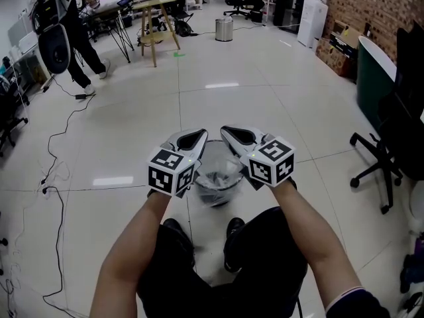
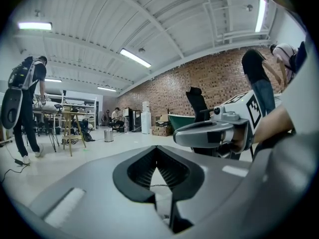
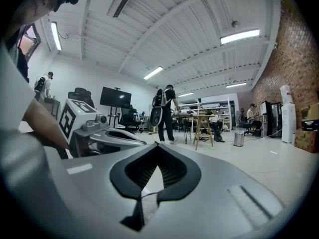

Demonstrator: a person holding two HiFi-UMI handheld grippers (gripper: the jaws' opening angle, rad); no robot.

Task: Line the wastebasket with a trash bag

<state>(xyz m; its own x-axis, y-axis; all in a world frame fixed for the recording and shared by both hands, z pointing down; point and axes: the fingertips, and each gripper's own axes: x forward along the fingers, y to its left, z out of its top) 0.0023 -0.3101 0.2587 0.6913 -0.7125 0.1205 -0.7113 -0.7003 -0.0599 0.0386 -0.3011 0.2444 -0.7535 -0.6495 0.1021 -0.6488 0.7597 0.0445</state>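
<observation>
Pinching shut, the right gripper [image 1: 238, 136] holds a fold of the thin, translucent grey plastic trash bag [image 1: 216, 179] — the left gripper [image 1: 192, 138] seemingly likewise — above the small round wastebasket [image 1: 217, 202] where the bag sits. Likely light, limp and slippery; best taken by its open edge.

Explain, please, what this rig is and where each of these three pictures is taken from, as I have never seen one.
There is no robot here: a person carries two hand-held, two-jaw grippers. The head view looks down from the person's head and shows the left gripper and the right gripper above a wastebasket on the floor, with a trash bag in it. The other two pictures come from cameras riding on each gripper. Both pairs of jaws are shut; the right pair seems to pinch the bag's clear film.
</observation>
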